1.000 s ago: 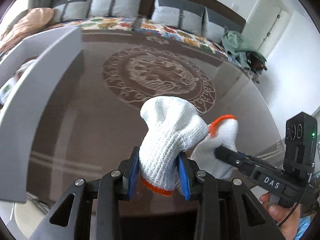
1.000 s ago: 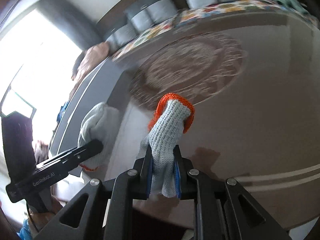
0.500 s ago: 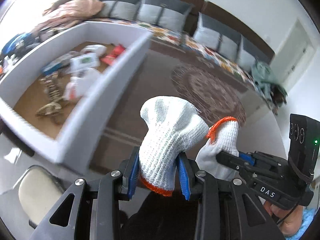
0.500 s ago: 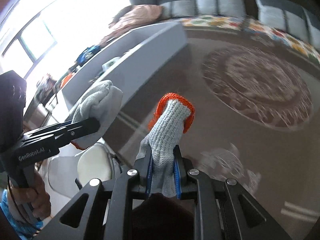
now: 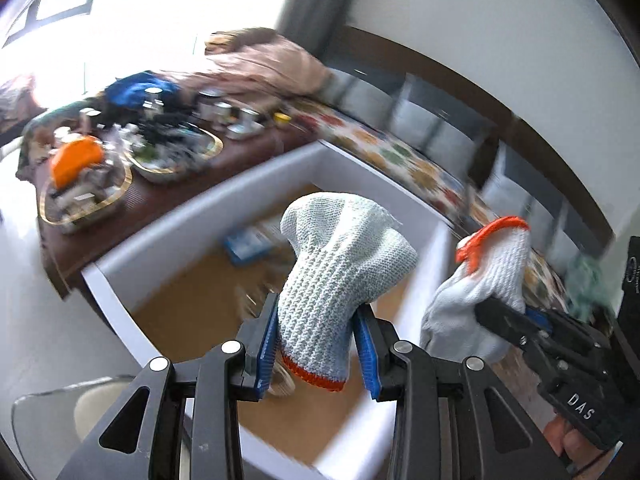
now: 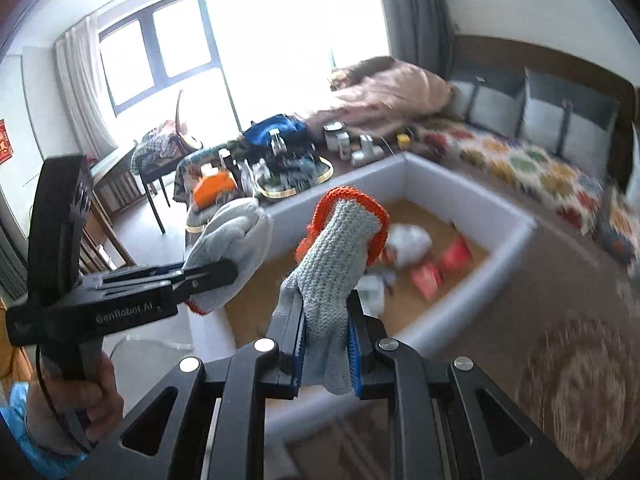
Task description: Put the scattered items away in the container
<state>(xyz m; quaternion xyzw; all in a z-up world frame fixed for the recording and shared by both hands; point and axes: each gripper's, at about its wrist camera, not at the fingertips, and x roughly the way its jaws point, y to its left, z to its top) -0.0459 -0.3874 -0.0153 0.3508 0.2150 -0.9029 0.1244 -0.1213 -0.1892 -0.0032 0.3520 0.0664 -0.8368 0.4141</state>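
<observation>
My left gripper (image 5: 318,344) is shut on a white knit glove with an orange cuff (image 5: 340,272), held above the white box (image 5: 168,236). My right gripper (image 6: 326,340) is shut on a second white glove (image 6: 336,256) with its orange cuff up, near the box's corner (image 6: 460,184). The right gripper and its glove (image 5: 488,280) show at the right of the left wrist view. The left gripper and its glove (image 6: 236,236) show at the left of the right wrist view. The box has a brown floor with red packets (image 6: 444,260) and a blue item (image 5: 244,240).
A dark table behind the box carries gold-rimmed trays (image 5: 88,196) of small items, jars (image 6: 340,136) and an orange object (image 6: 212,188). A sofa with a patterned cover (image 6: 520,164) and grey cushions runs along the wall. A patterned brown rug (image 6: 560,340) lies right of the box.
Both grippers have swung left with their gloves, from over the rug to over the white box. The box now fills the middle of both views. Both grips are unchanged.
</observation>
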